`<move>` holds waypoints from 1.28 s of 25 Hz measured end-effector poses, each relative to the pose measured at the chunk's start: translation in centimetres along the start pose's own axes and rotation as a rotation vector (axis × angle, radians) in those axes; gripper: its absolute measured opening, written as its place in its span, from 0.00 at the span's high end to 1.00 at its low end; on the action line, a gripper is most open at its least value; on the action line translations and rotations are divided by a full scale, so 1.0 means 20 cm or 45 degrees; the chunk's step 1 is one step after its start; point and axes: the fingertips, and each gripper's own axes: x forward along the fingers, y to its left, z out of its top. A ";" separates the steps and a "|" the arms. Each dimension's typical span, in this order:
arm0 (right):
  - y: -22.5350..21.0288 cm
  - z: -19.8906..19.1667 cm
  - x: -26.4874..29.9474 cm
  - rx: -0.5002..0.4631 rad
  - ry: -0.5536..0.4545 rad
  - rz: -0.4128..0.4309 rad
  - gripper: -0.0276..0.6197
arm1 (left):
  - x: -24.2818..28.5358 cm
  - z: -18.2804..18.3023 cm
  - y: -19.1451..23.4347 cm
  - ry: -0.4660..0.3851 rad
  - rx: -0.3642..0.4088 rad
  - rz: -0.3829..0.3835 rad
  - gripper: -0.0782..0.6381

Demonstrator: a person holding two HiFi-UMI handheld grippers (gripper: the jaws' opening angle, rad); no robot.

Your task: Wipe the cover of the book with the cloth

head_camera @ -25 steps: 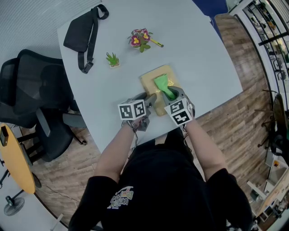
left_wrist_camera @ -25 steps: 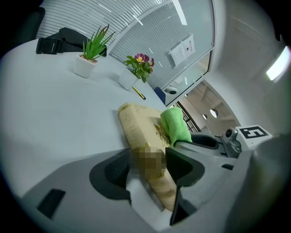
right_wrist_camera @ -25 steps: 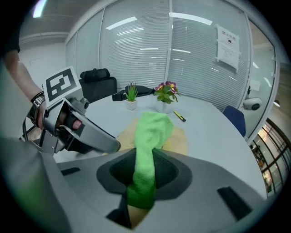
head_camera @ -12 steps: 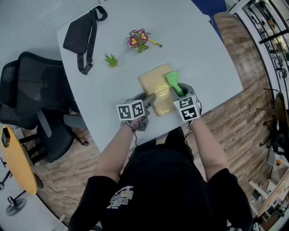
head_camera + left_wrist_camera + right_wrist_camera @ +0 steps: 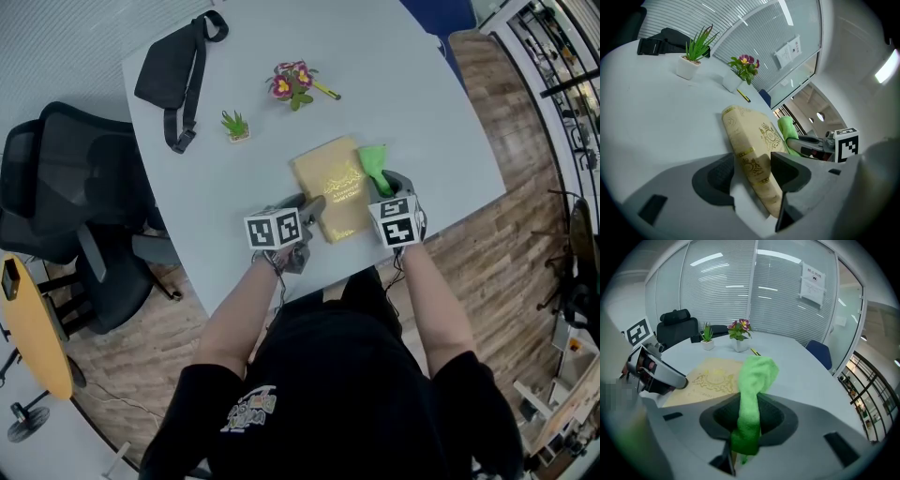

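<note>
Pinching the green cloth (image 5: 754,376), the right gripper (image 5: 385,185) holds it bunched and upright just beside the right edge of the tan book (image 5: 336,192) (at the cover's edge). The left gripper (image 5: 313,205) has its jaws apart astride the book's near corner on the white table (image 5: 412,94). Farther off stand a green plant (image 5: 234,123), a flowering plant (image 5: 291,81) and a black bag (image 5: 169,66)
</note>
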 end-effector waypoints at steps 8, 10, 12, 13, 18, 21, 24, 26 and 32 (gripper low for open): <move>0.08 0.13 0.01 -0.047 -0.071 0.043 0.80 | -0.01 -0.01 0.01 0.003 0.011 0.024 0.55; 0.13 0.18 0.03 -0.075 -0.094 0.075 0.80 | -0.01 -0.01 0.01 0.002 0.009 0.021 0.55; 0.18 0.22 0.05 -0.109 -0.106 0.117 0.80 | -0.01 -0.01 0.00 0.000 0.008 0.019 0.55; 0.21 0.23 0.06 -0.123 -0.105 0.142 0.80 | -0.01 -0.01 0.01 0.000 0.009 0.020 0.55; 0.38 0.30 0.10 -0.197 -0.113 0.269 0.80 | -0.01 -0.01 0.00 0.003 0.012 0.026 0.55; 0.48 0.32 0.12 -0.243 -0.107 0.348 0.80 | 0.00 -0.01 0.00 0.003 0.010 0.019 0.55; 0.56 0.33 0.13 -0.285 -0.091 0.431 0.80 | 0.00 -0.01 0.00 0.003 0.010 0.020 0.55; 0.62 0.33 0.14 -0.322 -0.078 0.490 0.80 | -0.01 -0.01 0.00 0.004 0.011 0.021 0.55; 0.69 0.31 0.16 -0.418 -0.017 0.591 0.81 | -0.01 -0.01 0.00 0.004 0.017 0.023 0.55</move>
